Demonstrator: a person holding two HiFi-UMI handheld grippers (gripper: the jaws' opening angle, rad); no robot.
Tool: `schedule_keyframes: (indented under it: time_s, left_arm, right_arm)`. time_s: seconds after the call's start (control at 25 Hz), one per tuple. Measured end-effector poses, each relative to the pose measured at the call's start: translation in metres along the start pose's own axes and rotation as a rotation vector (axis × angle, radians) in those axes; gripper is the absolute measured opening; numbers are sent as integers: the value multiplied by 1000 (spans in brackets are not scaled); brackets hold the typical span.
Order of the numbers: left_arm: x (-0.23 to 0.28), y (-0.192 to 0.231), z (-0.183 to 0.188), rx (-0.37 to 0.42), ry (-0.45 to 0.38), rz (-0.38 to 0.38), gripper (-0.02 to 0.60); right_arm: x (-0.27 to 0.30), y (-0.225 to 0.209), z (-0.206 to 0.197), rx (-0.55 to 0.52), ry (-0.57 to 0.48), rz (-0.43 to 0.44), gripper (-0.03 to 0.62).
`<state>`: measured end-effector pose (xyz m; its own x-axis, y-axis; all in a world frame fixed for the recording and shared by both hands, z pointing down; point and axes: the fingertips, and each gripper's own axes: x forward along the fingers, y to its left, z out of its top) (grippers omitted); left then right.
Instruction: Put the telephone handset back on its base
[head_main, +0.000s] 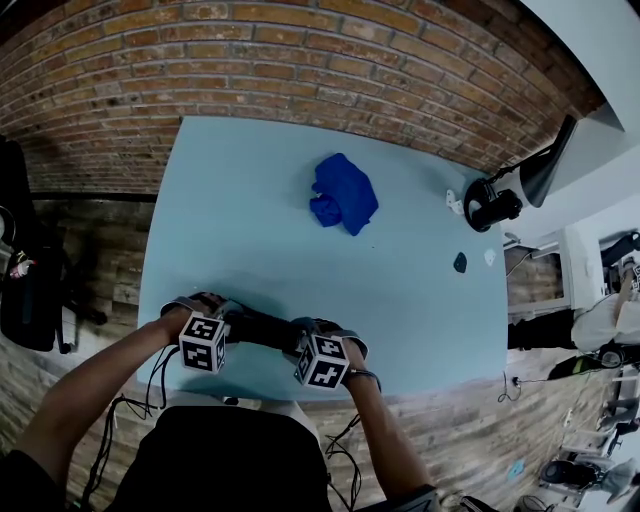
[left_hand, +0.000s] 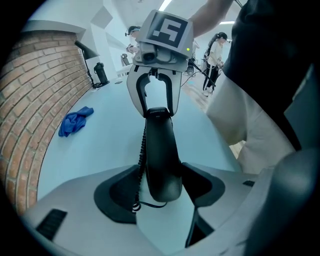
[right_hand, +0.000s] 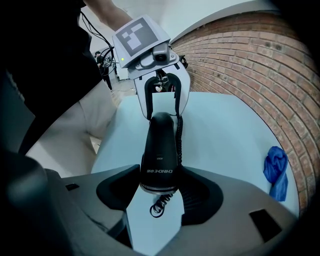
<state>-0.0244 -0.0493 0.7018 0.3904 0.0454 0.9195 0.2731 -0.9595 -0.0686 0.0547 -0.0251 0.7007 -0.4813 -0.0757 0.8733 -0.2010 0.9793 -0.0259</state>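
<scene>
A black telephone handset (head_main: 262, 330) with a coiled cord lies lengthwise between my two grippers, close to the front edge of the light blue table (head_main: 240, 230). My left gripper (head_main: 235, 325) stands round one end of the handset (left_hand: 161, 160); a gap with the cord in it shows beside one pad, so the jaws are open. The right gripper (head_main: 298, 338) is shut on the other end (right_hand: 160, 150), both pads against its sides. Each gripper shows in the other's view, facing it. No telephone base is visible in any view.
A crumpled blue cloth (head_main: 345, 193) lies near the table's middle, toward the brick wall. A black lamp-like object (head_main: 495, 203) and a small dark item (head_main: 460, 262) sit at the right edge. The person's body is right behind the front edge.
</scene>
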Motion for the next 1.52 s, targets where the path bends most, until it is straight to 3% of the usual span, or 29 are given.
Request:
schedule_keyframes:
  time_s: [0.24, 0.52, 0.64, 0.84, 0.92, 1.28, 1.36, 1.52]
  left_arm:
    - [5, -6, -14, 36, 52, -5, 301]
    - [-7, -3, -34, -39, 30, 46, 298]
    - [-14, -1, -40, -42, 5, 81, 254]
    - [0, -8, -47, -65, 55, 56, 235]
    - [6, -11, -46, -101, 67, 39, 261]
    - [10, -18, -34, -125, 72, 64, 252]
    - [7, -18, -35, -162, 59, 75, 253]
    - [-13, -15, -42, -370, -42, 93, 264]
  right_arm:
    - [0, 0, -2, -2, 2, -4, 250]
    - [-3, -1, -5, -4, 8, -1, 250]
    - [-4, 0, -10, -12, 22, 0, 250]
    - [-4, -1, -19, -11, 41, 13, 250]
    - [-4, -1, -19, -13, 43, 18, 250]
    - [-9, -13, -28, -38, 65, 22, 250]
    - [-10, -15, -25, -30, 56, 23, 250]
    - [-19, -15, -18, 73, -23, 14, 250]
